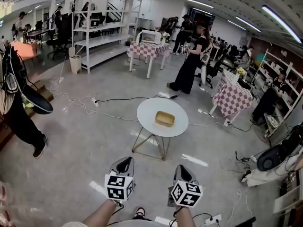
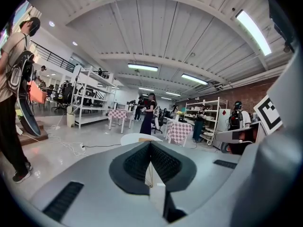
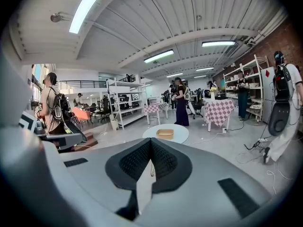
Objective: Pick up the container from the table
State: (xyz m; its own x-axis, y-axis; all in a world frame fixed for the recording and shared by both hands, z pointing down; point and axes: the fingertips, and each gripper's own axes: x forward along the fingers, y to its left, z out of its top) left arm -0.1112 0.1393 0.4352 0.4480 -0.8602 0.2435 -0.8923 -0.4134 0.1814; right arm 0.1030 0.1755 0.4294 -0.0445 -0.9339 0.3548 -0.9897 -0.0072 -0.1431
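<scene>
A shallow tan container sits on a round white table with thin metal legs, several steps ahead of me. In the right gripper view the container shows on the table just above the jaws. My left gripper and right gripper are held side by side low in the head view, well short of the table. The left gripper has its jaws pressed together with nothing between them. The right gripper is likewise shut and empty. The left gripper view shows only the table's edge.
A person in black stands beyond the table, and another stands at the far left. Checkered tables, white shelves, floor cables and a dark machine at the right surround the open floor.
</scene>
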